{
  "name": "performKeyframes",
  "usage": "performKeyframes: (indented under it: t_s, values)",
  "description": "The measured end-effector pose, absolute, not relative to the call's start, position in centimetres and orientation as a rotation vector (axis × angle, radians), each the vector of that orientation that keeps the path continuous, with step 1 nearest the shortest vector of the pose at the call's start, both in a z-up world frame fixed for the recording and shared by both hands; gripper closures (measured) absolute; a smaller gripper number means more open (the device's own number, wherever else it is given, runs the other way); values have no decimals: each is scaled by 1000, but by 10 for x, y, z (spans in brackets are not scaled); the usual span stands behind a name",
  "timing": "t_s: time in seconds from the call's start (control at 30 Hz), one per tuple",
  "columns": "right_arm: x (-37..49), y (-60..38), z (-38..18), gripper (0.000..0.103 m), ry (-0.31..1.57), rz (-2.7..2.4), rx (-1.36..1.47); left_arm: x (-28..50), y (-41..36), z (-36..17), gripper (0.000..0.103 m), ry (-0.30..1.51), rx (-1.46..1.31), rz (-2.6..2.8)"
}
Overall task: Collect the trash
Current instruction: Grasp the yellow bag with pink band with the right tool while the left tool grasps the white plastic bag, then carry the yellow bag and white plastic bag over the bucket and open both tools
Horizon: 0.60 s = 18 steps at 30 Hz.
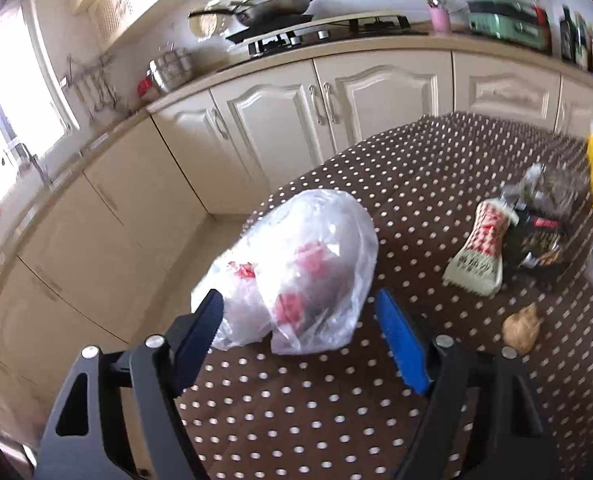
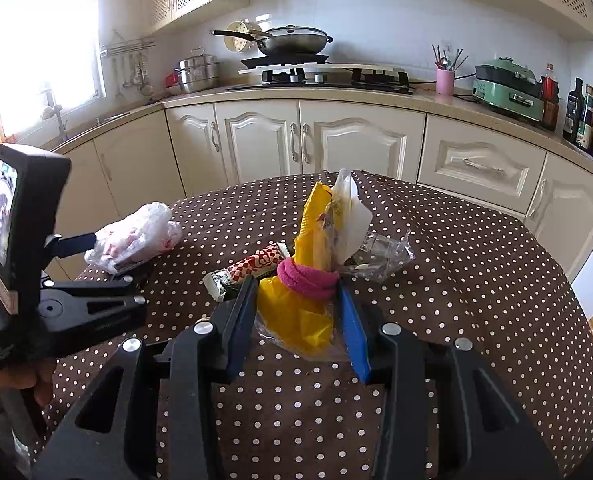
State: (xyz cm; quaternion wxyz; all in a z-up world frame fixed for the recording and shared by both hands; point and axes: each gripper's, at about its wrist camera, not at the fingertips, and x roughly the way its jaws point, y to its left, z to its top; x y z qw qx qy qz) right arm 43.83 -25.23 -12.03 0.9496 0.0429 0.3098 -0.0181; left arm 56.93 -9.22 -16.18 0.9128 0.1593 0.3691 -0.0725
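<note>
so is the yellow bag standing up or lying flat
Standing up: the yellow bag rises between the right gripper pads, cinched by a pink band.

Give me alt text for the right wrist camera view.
The right gripper clamps a yellow bag tied with a pink band over a polka-dot table. The left gripper reaches a clear plastic bag.

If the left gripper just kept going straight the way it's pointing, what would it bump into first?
Most likely the clear plastic bag with red bits inside: it lies on the dotted tablecloth between the left gripper jaws, which stand apart. Whether they already touch it is hard to tell.
</note>
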Motion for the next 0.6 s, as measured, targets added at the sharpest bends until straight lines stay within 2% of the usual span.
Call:
performKeyframes:
  t_s: [0.03, 0.07, 0.1, 0.33, 0.6]
  values:
    - [438, -251, -120, 65, 628, -37, 83, 569, -91, -160, 62, 761, 314, -159]
    - [437, -250, -120, 65, 624, -35, 75, 569, -89, -158, 81, 775, 285, -179]
    - [437, -247, -119, 65, 622, -35, 71, 568, -87, -157, 92, 790, 254, -214]
    - [428, -232, -111, 65, 600, -12, 50, 534, -68, -140, 97, 752, 141, -299]
    - [395, -188, -85, 65, 559, 100, 50, 458, -6, -111, 98, 671, -57, -316]
